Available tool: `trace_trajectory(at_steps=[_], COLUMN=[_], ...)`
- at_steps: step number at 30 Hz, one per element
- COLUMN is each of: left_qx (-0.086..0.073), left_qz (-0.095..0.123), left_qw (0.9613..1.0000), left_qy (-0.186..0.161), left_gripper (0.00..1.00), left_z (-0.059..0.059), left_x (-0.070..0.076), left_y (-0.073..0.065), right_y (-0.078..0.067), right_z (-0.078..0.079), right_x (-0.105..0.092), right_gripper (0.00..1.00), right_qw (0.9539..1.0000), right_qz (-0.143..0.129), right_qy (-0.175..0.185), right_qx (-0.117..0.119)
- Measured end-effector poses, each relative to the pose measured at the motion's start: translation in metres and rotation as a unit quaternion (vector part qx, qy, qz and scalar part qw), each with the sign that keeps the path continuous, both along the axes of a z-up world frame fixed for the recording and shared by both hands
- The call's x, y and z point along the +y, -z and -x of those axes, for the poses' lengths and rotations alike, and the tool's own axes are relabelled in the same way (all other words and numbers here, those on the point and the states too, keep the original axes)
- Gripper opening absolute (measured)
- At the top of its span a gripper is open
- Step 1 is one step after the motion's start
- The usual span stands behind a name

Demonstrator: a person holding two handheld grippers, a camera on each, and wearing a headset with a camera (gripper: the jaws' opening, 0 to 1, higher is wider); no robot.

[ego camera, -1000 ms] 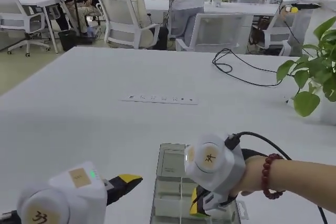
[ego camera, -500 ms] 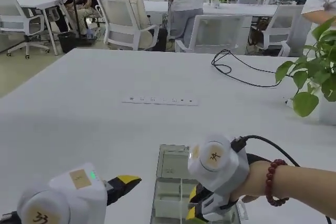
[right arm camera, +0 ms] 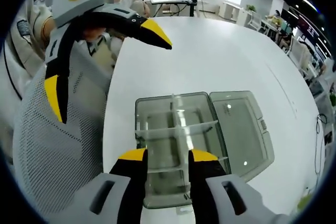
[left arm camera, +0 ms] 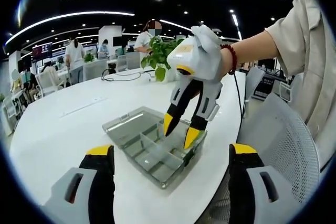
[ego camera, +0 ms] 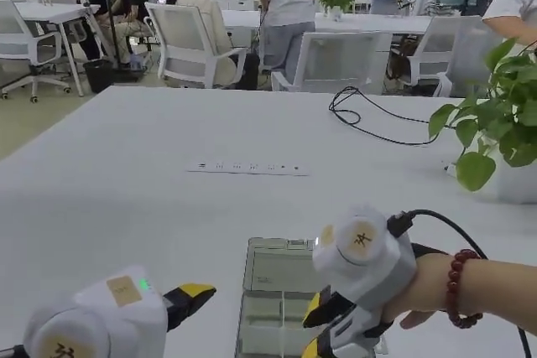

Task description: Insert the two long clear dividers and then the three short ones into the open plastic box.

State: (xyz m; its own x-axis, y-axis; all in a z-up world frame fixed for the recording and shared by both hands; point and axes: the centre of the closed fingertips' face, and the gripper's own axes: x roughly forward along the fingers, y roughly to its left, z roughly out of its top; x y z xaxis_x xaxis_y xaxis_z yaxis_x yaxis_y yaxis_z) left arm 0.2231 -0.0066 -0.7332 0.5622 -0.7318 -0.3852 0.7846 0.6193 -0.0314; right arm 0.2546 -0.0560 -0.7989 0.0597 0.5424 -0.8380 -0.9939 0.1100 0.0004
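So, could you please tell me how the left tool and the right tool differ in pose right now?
The left tool has its jaws spread wide and hangs beside the box, clear of it. The right tool has a narrower gap and points down into the box's compartments. Both have black jaws with yellow tips, parted.

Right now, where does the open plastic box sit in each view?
Head view: plastic box at bottom centre, partly under the right gripper.
Left gripper view: box at centre, beyond the jaws.
Right gripper view: box at centre, just past the jaws.
Shared landmark: the right gripper's yellow tips over the box.
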Motion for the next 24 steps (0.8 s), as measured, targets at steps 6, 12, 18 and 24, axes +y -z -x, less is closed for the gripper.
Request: trace_trajectory(at_steps=[6, 12, 18, 24], left_qx=[-0.001, 0.001, 0.001, -0.003], left_qz=[0.002, 0.0, -0.002, -0.005], left_qw=[1.0, 1.0, 1.0, 1.0], left_qy=[-0.001, -0.007, -0.005, -0.005], left_gripper=[0.95, 0.98, 0.98, 0.98], left_z=[0.002, 0.003, 0.007, 0.007], left_x=[-0.002, -0.001, -0.003, -0.003], left_y=[-0.003, -0.002, -0.003, -0.003], right_y=[-0.011, -0.018, -0.02, -0.017], right_z=[0.006, 0.008, 0.008, 0.002], right_x=[-0.019, -0.045, -0.075, -0.107], right_gripper=[0.38, 0.4, 0.43, 0.43], right_qw=[0.9999, 0.9998, 0.9996, 0.9989], right_qz=[-0.013, -0.017, -0.017, -0.004], right_qy=[0.008, 0.008, 0.02, 0.047], right_qx=[0.004, -0.003, -0.004, -0.01])
